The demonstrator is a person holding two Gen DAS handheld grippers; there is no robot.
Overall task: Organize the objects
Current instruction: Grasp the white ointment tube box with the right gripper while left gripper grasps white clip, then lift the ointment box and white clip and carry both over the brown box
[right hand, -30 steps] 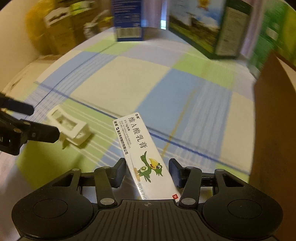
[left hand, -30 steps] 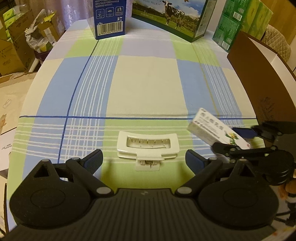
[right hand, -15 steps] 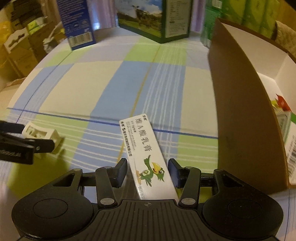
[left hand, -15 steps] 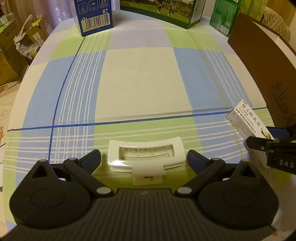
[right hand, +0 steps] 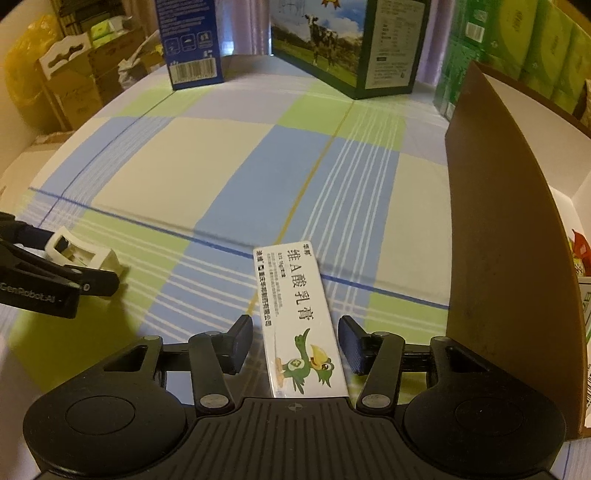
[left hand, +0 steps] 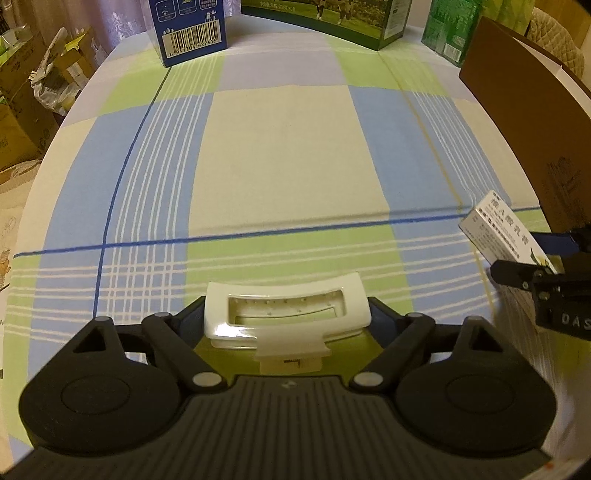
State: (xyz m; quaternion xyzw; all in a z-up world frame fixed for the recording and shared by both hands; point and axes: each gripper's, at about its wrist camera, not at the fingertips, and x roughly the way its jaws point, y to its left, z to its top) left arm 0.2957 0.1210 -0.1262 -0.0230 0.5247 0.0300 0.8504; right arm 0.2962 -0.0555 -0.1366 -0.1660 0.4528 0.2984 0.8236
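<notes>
Since a second ago our left gripper (left hand: 286, 321) has pushed forward, so the white hair claw clip (left hand: 286, 312) now sits between its fingers; before, it lay ahead of them. Whether the pads touch the clip yet, we cannot tell: they flank its ends closely. Our right gripper (right hand: 295, 343) has swung toward the brown cardboard box (right hand: 491, 236) with the ointment carton (right hand: 299, 317) between its fingers; small gaps show on both sides there, so a firm pinch is not confirmed.

Clip rests on the counter's checked tablecloth (left hand: 288, 155), near edge, well apart from the box at right.

For the step in hand, we judge: squeeze on the clip's short ends, centred, since the glossy curved plastic may slip or twist; lift straight up before heading to the box.

Clip: hard shiny plastic, rectangular frame with teeth and a spring tab. Carton: slim matte card, printed green cartoon bird. Cloth: soft, blue-green-cream plaid. Blue barcode carton (left hand: 192, 29) and cow-print milk case (right hand: 347, 44) stand at the far end.
</notes>
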